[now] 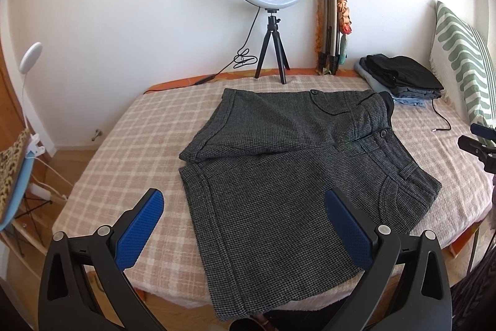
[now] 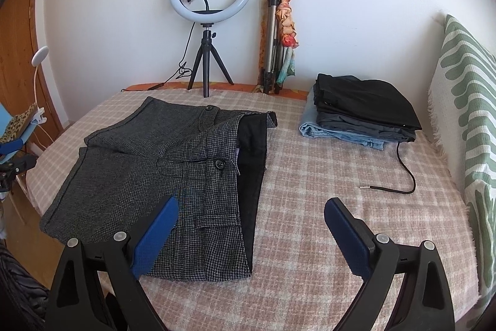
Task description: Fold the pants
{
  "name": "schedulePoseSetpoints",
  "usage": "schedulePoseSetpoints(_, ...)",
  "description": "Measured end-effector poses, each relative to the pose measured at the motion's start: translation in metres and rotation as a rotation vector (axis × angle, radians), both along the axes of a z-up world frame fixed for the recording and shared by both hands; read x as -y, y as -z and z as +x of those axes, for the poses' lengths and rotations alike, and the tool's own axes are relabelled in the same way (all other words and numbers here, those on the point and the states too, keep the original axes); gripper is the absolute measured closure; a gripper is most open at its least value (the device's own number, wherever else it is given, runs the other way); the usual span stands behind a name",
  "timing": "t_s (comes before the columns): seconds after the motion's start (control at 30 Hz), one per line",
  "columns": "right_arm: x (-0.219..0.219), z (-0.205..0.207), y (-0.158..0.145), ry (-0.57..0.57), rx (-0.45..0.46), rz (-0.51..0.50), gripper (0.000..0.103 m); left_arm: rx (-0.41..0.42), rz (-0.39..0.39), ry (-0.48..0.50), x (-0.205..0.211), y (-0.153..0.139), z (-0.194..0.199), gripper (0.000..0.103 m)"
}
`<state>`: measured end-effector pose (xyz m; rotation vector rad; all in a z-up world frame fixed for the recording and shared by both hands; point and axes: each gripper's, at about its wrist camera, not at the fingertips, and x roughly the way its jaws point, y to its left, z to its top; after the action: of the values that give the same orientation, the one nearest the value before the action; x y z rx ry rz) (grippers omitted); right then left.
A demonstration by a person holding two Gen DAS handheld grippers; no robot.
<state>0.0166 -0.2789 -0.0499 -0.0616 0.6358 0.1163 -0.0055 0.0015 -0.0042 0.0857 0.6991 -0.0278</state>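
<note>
Dark grey houndstooth shorts (image 1: 279,176) lie on the checked bedspread (image 1: 124,145), legs to the left, waistband to the right, the far half partly folded over. My left gripper (image 1: 245,207) is open and empty, hovering above the near leg hem. In the right wrist view the shorts (image 2: 148,169) lie left of centre with the black lining showing at the waistband. My right gripper (image 2: 251,219) is open and empty, above the waistband end and the bedspread (image 2: 325,176). The right gripper's tip shows at the left view's right edge (image 1: 477,141).
A ring light on a tripod (image 2: 210,20) and a folded tripod (image 2: 276,51) stand at the wall. A stack of folded clothes (image 2: 362,110) sits at the back right, a black cord (image 2: 403,176) beside it. A green-patterned pillow (image 2: 465,114) lines the right edge.
</note>
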Motion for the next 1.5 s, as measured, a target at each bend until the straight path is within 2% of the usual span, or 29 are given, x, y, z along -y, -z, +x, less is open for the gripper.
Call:
schedulePoseSetpoints(0.17,-0.004,-0.003,0.009,-0.076,-0.028,-0.007,0.010,-0.002,-0.089,0.072,-0.012,0.005,-0.003,0.000)
schedulePoseSetpoints(0.3,-0.008,-0.004,0.021,-0.137,-0.057,-0.017,0.017,-0.037,-0.047,0.097,-0.012,0.012,-0.003,0.002)
schedulePoseSetpoints(0.4,-0.010,-0.006,0.029,-0.179,-0.067,-0.040,0.019,-0.081,-0.001,0.127,-0.010,0.019,-0.006,0.016)
schedulePoseSetpoints(0.53,-0.012,-0.008,0.035,-0.266,-0.077,-0.057,0.020,-0.137,0.015,0.163,-0.012,0.027,-0.009,0.027)
schedulePoseSetpoints(0.57,-0.014,-0.008,0.036,-0.289,-0.083,-0.071,0.020,-0.151,0.013,0.180,-0.012,0.029,-0.011,0.034)
schedulePoseSetpoints(0.6,-0.017,-0.008,0.038,-0.316,-0.094,-0.087,0.021,-0.165,0.013,0.197,-0.011,0.031,-0.012,0.040)
schedulePoseSetpoints(0.77,-0.037,-0.013,0.053,-0.445,-0.147,-0.197,0.032,-0.228,0.027,0.291,0.004,0.041,-0.021,0.056)
schedulePoseSetpoints(0.97,-0.052,-0.012,0.079,-0.498,-0.205,-0.313,0.040,-0.304,0.035,0.389,0.020,0.056,-0.028,0.057)
schedulePoseSetpoints(1.27,-0.069,-0.004,0.097,-0.517,-0.202,-0.465,0.046,-0.364,0.036,0.436,0.024,0.071,-0.027,0.057)
schedulePoseSetpoints(1.37,-0.075,-0.004,0.101,-0.544,-0.193,-0.492,0.057,-0.361,0.061,0.452,0.026,0.074,-0.031,0.056)
schedulePoseSetpoints(1.4,-0.077,-0.004,0.101,-0.548,-0.193,-0.494,0.061,-0.361,0.070,0.460,0.028,0.075,-0.032,0.055)
schedulePoseSetpoints(1.47,-0.080,-0.002,0.100,-0.556,-0.192,-0.491,0.067,-0.352,0.106,0.468,0.031,0.077,-0.034,0.040)
schedulePoseSetpoints(1.5,-0.081,-0.001,0.098,-0.558,-0.189,-0.489,0.071,-0.345,0.127,0.475,0.033,0.079,-0.036,0.039)
